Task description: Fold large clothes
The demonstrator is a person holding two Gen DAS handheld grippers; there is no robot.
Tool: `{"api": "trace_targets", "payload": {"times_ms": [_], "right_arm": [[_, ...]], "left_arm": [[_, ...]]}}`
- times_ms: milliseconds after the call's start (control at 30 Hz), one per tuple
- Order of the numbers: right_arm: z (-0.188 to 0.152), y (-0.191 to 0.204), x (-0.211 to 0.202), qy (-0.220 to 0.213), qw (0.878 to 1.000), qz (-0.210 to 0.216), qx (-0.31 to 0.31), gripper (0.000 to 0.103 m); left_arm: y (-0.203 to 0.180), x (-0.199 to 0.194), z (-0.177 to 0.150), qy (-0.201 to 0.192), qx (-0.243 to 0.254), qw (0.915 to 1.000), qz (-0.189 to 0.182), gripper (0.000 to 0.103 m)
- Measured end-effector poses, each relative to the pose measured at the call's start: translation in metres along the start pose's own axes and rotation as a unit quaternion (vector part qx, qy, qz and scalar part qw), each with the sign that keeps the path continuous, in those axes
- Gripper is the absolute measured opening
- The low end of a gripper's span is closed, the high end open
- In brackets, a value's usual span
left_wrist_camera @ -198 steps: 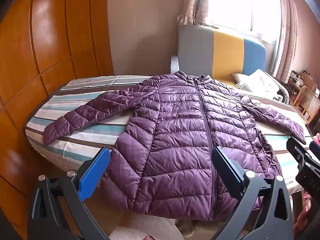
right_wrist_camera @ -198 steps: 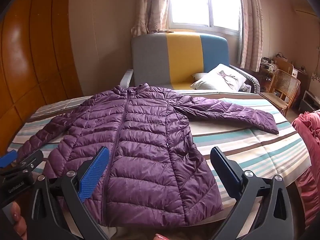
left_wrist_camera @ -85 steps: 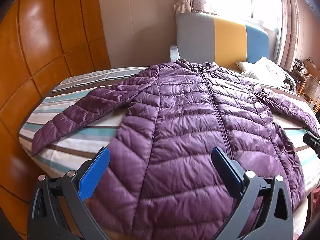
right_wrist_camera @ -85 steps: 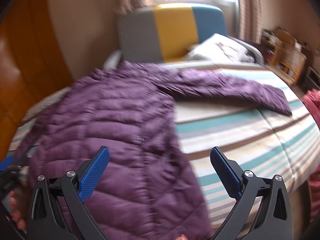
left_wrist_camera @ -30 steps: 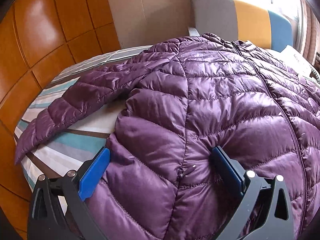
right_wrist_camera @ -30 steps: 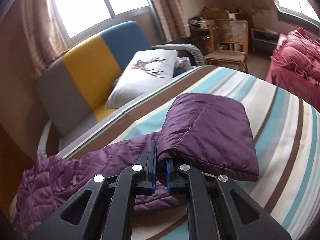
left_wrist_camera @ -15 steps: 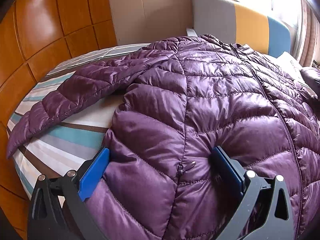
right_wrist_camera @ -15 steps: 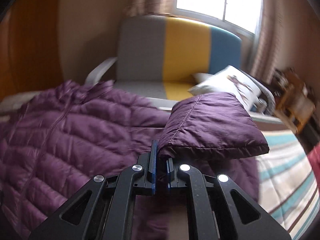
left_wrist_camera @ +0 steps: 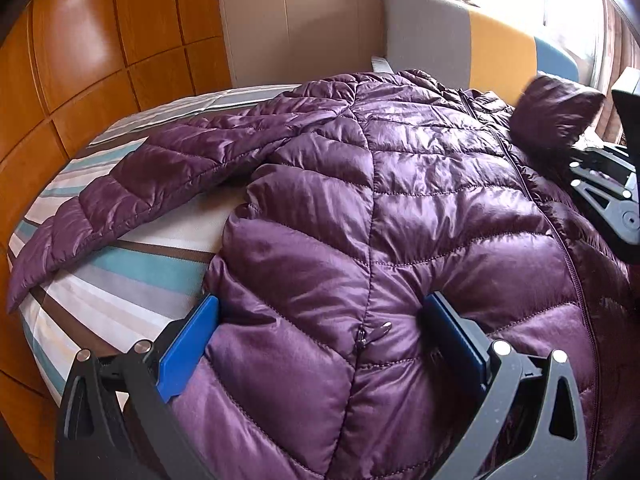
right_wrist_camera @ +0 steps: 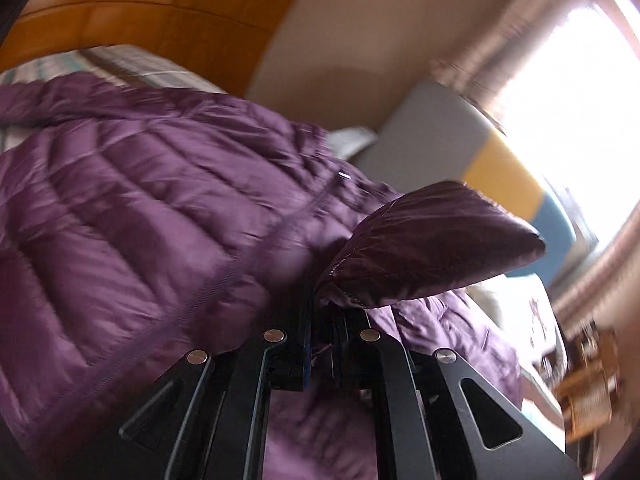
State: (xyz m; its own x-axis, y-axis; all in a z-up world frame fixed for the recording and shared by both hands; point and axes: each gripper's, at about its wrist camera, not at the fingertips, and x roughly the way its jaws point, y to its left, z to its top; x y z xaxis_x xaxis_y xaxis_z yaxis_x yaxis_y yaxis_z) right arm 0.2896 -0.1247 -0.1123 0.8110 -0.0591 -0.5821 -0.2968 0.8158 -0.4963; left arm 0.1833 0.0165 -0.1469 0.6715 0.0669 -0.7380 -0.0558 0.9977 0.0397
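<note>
Purple quilted jacket (left_wrist_camera: 360, 200) is spread front-up across a striped bedspread (left_wrist_camera: 120, 264), its zip running from the near hem to the collar at the far end. One sleeve (left_wrist_camera: 152, 184) is laid out to the left over the stripes, cuff towards the near-left edge of the bed. The other sleeve's cuff (right_wrist_camera: 432, 240) is lifted clear of the bed and is pinched between the nearly closed fingers of the right gripper (right_wrist_camera: 320, 320), above the jacket's chest near the zip; in the left wrist view this raised cuff is seen at the far right, with the gripper's black frame just beside it. The left gripper (left_wrist_camera: 320, 332) is held at the near hem with its blue pads (left_wrist_camera: 188, 344) spread wide, pressed into the padded fabric on either side of a pocket zip, not closed on it. A grey, yellow and blue sofa (left_wrist_camera: 460, 40) is seen beyond the bed, below a bright window. Wooden panelling (left_wrist_camera: 80, 60) is seen at the left. The right wrist view is blurred.
</note>
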Motion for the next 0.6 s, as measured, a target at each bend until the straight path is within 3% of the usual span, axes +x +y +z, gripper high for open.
{"api": "trace_targets", "payload": {"times_ms": [67, 233, 267, 300, 400, 533, 600], "right_arm": [[-0.001, 0.011, 0.004, 0.007, 0.999, 0.025, -0.024, 0.008], [-0.006, 0.018, 0.004, 0.020, 0.999, 0.027, -0.037, 0.012], [-0.006, 0.017, 0.002, 0.021, 0.999, 0.028, -0.034, 0.015], [-0.006, 0.014, 0.001, 0.022, 0.999, 0.026, -0.029, 0.025], [-0.010, -0.004, -0.022, -0.003, 0.999, 0.029, 0.015, 0.067], [-0.029, -0.046, -0.051, -0.009, 0.991, 0.032, 0.126, 0.067], [-0.047, -0.081, -0.056, 0.009, 0.975, 0.006, 0.220, 0.065]], "left_arm": [[0.000, 0.000, 0.000, 0.000, 0.000, 1.0000, 0.000, 0.101], [0.000, 0.000, 0.000, 0.000, 0.000, 1.0000, 0.000, 0.101], [0.000, 0.000, 0.000, 0.000, 0.000, 1.0000, 0.000, 0.101], [0.000, 0.000, 0.000, 0.000, 0.000, 1.0000, 0.000, 0.101], [-0.001, 0.000, 0.000, 0.002, 0.001, 1.0000, 0.003, 0.101], [-0.003, -0.001, 0.005, 0.014, -0.001, 0.9998, 0.013, 0.101], [-0.008, -0.005, 0.009, 0.017, 0.005, 0.9996, 0.022, 0.101]]}}
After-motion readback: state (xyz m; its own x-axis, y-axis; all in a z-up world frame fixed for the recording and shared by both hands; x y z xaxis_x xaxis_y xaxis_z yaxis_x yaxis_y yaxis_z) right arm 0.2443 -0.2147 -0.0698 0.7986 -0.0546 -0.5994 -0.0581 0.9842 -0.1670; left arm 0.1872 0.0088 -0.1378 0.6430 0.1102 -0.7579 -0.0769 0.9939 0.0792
